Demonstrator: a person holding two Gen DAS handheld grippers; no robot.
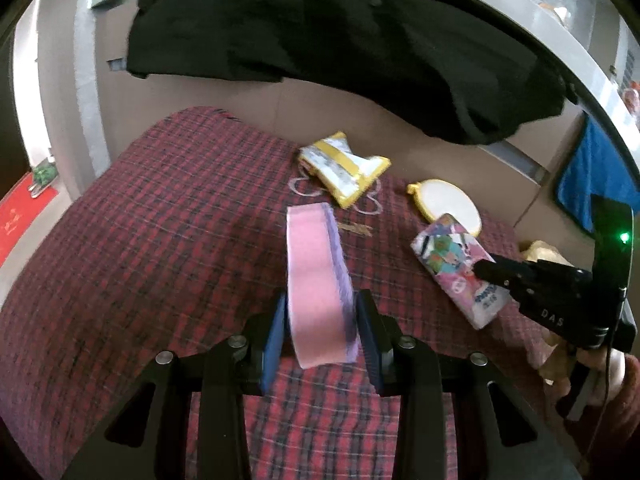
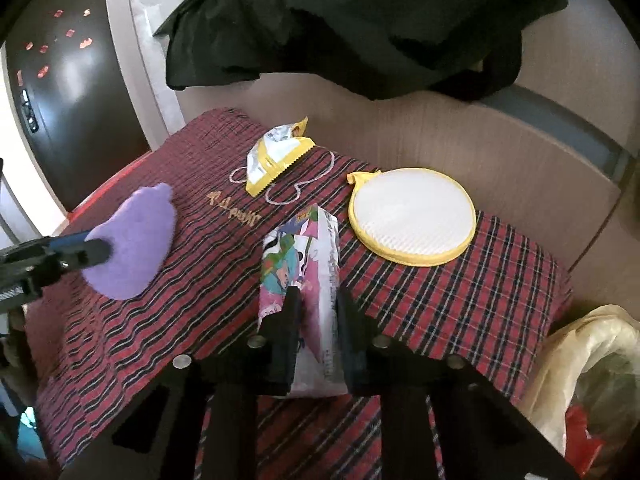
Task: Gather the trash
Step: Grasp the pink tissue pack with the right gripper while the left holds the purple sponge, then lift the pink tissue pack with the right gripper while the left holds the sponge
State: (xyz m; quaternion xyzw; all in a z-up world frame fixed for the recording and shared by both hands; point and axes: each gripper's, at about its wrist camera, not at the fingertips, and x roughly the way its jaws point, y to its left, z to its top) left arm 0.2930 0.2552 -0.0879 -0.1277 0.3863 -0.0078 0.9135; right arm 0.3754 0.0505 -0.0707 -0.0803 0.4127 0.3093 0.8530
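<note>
Two grippers are each holding something over the plaid-covered worktop [image 2: 460, 300]. Farthest left, the left gripper [image 1: 320, 332] is closed on a pink-and-purple pad [image 1: 316, 284], which stands on edge between its blue-lined fingers with its long axis running away from the camera; from the right wrist view the same pad shows as a purple, rounded shape [image 2: 132, 240] lifted above the cloth. Toward the middle, at the far edge of the worktop, a crumpled yellow-and-silver wrapper [image 2: 276, 156] lies loose, well apart from both grippers and somewhat nearer the left one. Next, the right gripper [image 2: 316, 312] is clamped on a colourful cartoon-printed packet [image 2: 300, 264], its long axis in line with the fingers and pointing toward the far edge; whether its far end touches the cloth I cannot tell. Just beside the packet, to its right, a round white pad with a yellow rim [image 2: 412, 216] lies flat on the cloth. At the far right, off the worktop's corner and lower, a pale plastic bag [image 2: 592, 360] stands open with red and dark scraps inside. Judging from this layout, the bag is likely the drop point, it lies rightward of both grippers, and the right gripper is the nearer, so the packet has the shorter trip.
</note>
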